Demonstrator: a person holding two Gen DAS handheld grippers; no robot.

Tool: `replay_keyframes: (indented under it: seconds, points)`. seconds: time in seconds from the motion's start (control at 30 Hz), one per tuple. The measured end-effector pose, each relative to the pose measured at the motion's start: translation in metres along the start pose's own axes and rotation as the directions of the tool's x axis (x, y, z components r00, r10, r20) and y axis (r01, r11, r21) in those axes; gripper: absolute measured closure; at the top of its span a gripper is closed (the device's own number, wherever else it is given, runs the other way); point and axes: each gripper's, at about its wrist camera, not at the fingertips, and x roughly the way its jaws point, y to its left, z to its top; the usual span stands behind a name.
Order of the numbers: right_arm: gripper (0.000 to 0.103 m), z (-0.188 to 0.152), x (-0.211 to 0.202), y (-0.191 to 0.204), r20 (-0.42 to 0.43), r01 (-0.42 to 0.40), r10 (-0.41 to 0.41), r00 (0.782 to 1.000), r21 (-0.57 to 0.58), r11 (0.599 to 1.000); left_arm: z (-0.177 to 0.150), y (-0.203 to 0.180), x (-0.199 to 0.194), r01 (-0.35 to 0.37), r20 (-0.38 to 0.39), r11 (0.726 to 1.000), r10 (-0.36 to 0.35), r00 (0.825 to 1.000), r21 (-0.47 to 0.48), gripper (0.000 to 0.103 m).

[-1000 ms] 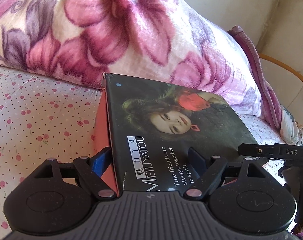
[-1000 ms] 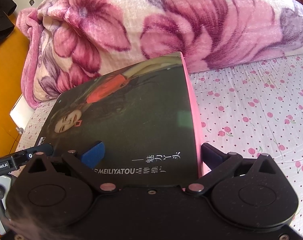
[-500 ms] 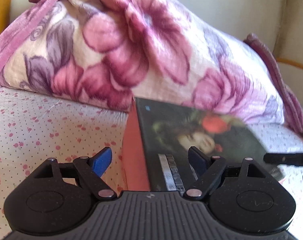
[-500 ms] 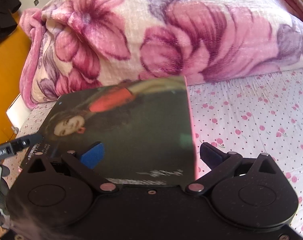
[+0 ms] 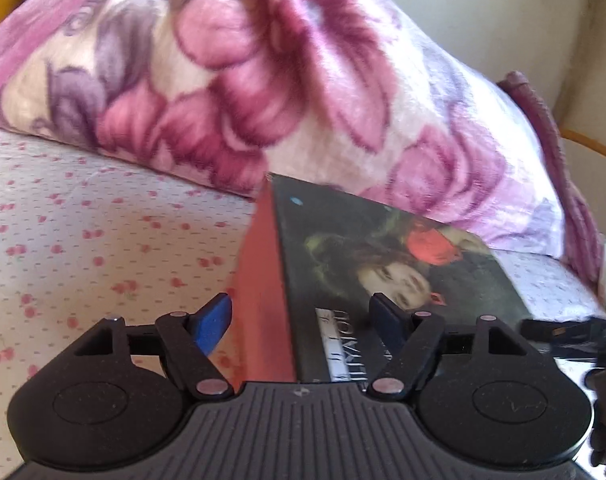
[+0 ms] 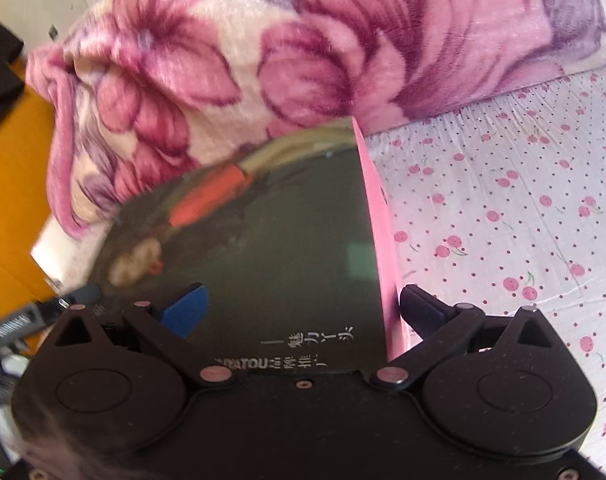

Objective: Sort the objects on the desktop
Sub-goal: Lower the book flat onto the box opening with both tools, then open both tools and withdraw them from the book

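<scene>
A flat dark box with a woman's portrait, a red side and the print MEILIYATOU lies on the cherry-print sheet, its far end against a flowered blanket. My left gripper is open; its jaws straddle the box's near left edge, the blue pad just off the red side. In the right wrist view the same box shows a pink right side. My right gripper is open and straddles the box's near right edge, with one pad over the lid.
The pink and purple flowered blanket is piled behind the box. The cherry-print sheet spreads to the right. An orange wooden surface lies left of the bed. The other gripper's black tip shows at the right edge.
The left gripper has opened off the box and shifted left, so the box now sits more to its right. The right view has drawn slightly closer to the box; the box looks lower and flatter.
</scene>
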Motion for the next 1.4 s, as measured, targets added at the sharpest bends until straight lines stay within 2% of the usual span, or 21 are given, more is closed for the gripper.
replay_keyframes:
  seconds: [0.1,0.2,0.27,0.37,0.43,0.53,0.6,0.67,0.73,0.9,1.07,1.27,1.4]
  points:
    - [0.000,0.001,-0.005,0.006,0.016,-0.012,0.012,1.000,-0.019,1.000,-0.004,0.006,0.003,-0.037,-0.012,0.999,0.037,0.999,-0.011,0.027]
    - [0.000,0.001,-0.005,0.007,0.010,-0.007,0.007,1.000,-0.030,1.000,-0.002,0.002,-0.001,-0.049,0.009,0.999,0.049,0.999,0.006,0.027]
    - [0.000,0.001,-0.005,0.008,0.012,0.007,-0.007,1.000,-0.039,0.999,0.001,-0.001,-0.006,-0.029,0.044,1.000,0.029,0.999,0.004,0.027]
    - [0.000,0.000,-0.005,0.016,0.026,0.069,-0.066,0.997,-0.123,0.990,0.006,-0.012,-0.007,0.032,0.072,0.999,-0.035,0.997,0.036,0.027]
    - [0.000,-0.001,-0.004,0.023,0.036,0.114,-0.109,0.993,-0.190,0.975,0.008,-0.025,-0.005,0.075,0.064,0.993,-0.081,0.995,0.089,0.027]
    - [0.000,-0.004,-0.004,0.035,0.103,0.216,-0.194,0.976,-0.305,0.927,0.008,-0.044,0.002,0.118,0.039,0.977,-0.127,0.991,0.180,0.027]
    - [0.000,-0.006,-0.009,0.041,0.152,0.222,-0.178,0.972,-0.364,0.905,0.006,-0.054,0.010,0.133,0.003,0.966,-0.137,0.991,0.222,0.027]
    - [0.001,-0.008,-0.015,0.048,0.193,0.202,-0.131,0.972,-0.417,0.886,0.003,-0.058,0.018,0.117,-0.033,0.964,-0.112,0.993,0.240,0.027]
    - [0.001,-0.009,-0.015,0.054,0.182,0.173,-0.099,0.978,-0.455,0.873,-0.001,-0.060,0.024,0.102,-0.051,0.960,-0.091,0.994,0.260,0.027]
    - [0.001,-0.007,-0.004,0.057,0.123,0.132,-0.082,0.989,-0.492,0.861,-0.003,-0.069,0.030,0.067,-0.065,0.948,-0.049,0.997,0.311,0.027]
    - [0.001,-0.018,0.008,0.060,0.058,0.114,-0.098,0.993,-0.550,0.828,-0.007,-0.074,0.030,0.048,-0.071,0.936,-0.024,0.997,0.350,0.027]
    - [0.001,-0.010,0.009,0.061,0.004,0.103,-0.120,0.993,-0.543,0.833,-0.013,-0.079,0.023,0.030,-0.073,0.932,-0.004,0.997,0.360,0.027]
    - [0.001,-0.010,-0.004,0.057,0.004,0.107,-0.119,0.993,-0.465,0.879,-0.022,-0.081,0.010,0.021,-0.081,0.937,0.008,0.997,0.348,0.025]
